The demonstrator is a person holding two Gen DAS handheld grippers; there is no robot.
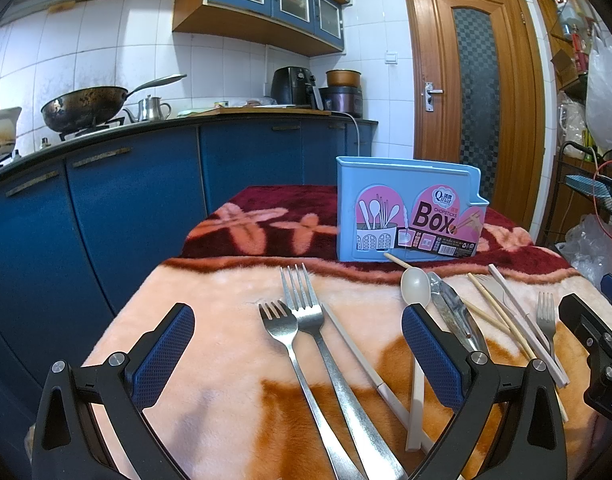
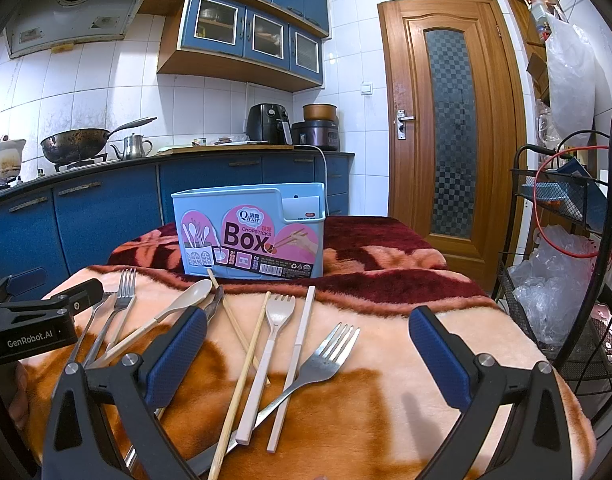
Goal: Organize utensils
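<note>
Both claws are spread wide and grip nothing: the left claw (image 1: 297, 360) hangs over two steel forks (image 1: 306, 320) lying side by side, the right claw (image 2: 308, 354) over a third steel fork (image 2: 326, 354), a cream plastic fork (image 2: 271, 332) and loose chopsticks (image 2: 241, 376). A pale spoon (image 1: 414, 286) lies between the two groups, and the blue utensil box (image 2: 249, 236) stands upright at the far edge of them, its top open.

Trouble, I judge, would come from the crossing: the fork, plastic fork and chopsticks overlap, so closing on one may drag or flip its neighbours. Thin flat handles sink into the plush blanket (image 1: 225, 380), so fingers could snag the pile or slip off the steel. A hard drop might tip the light box.

That blanket, peach and maroon, covers the worktop. Around it is a kitchen with blue cabinets (image 1: 105, 220), white tiles, a wok (image 1: 85, 106) on the stove and a wooden door (image 2: 450, 128)
</note>
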